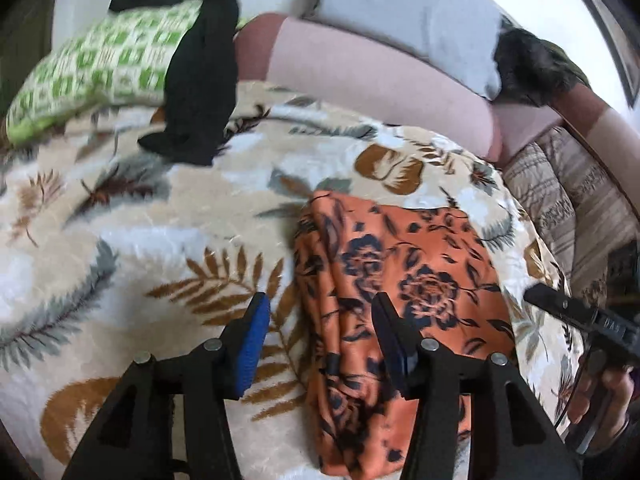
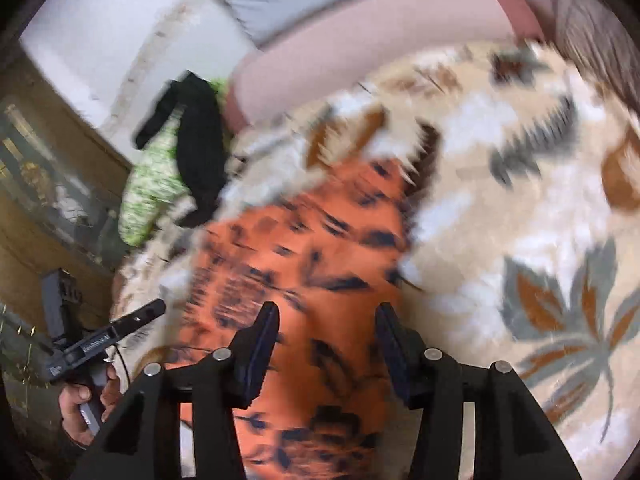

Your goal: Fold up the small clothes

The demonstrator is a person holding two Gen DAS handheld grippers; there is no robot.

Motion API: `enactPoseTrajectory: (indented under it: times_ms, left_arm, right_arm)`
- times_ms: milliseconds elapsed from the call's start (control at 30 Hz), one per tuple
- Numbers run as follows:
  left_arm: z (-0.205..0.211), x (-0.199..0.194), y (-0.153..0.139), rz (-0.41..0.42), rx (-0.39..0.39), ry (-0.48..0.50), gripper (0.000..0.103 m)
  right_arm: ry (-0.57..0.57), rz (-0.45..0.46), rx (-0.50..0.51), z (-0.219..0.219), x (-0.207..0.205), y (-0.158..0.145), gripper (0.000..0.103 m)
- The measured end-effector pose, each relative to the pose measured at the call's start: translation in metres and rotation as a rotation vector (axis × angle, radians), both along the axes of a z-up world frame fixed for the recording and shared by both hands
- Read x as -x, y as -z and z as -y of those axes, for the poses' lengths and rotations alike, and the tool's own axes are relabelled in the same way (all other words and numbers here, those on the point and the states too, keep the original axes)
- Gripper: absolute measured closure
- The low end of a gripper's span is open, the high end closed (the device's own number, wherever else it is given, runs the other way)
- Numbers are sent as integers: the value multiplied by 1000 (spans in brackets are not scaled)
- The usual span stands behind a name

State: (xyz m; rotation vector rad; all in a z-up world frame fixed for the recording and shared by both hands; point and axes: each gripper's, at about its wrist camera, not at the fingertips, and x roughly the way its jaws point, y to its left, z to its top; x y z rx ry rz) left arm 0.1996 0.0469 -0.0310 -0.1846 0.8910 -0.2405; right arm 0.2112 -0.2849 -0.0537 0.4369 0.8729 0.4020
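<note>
An orange cloth with dark flower print (image 1: 400,300) lies folded into a long strip on the leaf-patterned blanket (image 1: 140,240). My left gripper (image 1: 320,308) is open and empty above the cloth's left edge. The right gripper shows at the right edge of the left wrist view (image 1: 568,312). In the blurred right wrist view, my right gripper (image 2: 328,316) is open and empty over the orange cloth (image 2: 312,248). The left gripper (image 2: 120,328) shows at lower left there, held in a hand.
A black garment (image 1: 200,80) lies draped over a green-and-white patterned pillow (image 1: 100,68) at the far left. A pink bolster (image 1: 380,80) and a grey pillow (image 1: 408,12) lie along the back. A brown striped quilt (image 1: 568,208) is at the right.
</note>
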Motion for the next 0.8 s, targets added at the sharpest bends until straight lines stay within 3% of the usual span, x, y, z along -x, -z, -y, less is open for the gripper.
enactPoseTrajectory:
  times_ms: [100,167,200,267,467,633,800]
  left_arm:
    - [23,1,16,-23,-92,38,50]
    - [32,-6,38,-85,-155,10,50]
    - [33,-8,48,-121,-167,1,49]
    - [31,-7,56,-133,-154,-6,49]
    - [34,-8,46,-109,-176,-13,48]
    - [32,-3,52,-117,-161,-16,45]
    - [30,2,43,-117,-151,-30,45]
  right_arm:
    - [-63,-5,-17,-24,-6,-3,47]
    - [-56,-61,21,-34,-17,16,45]
    - [-39,-135,39,-33,-24,35,44]
    - [-28,-169,26,-29,-28,42,44]
    - [-45,-49,107,-35,-42,2,38]
    - [7,-161,133,-38,-74,38,35]
    - [36,-73,107,-35,-48,4,35]
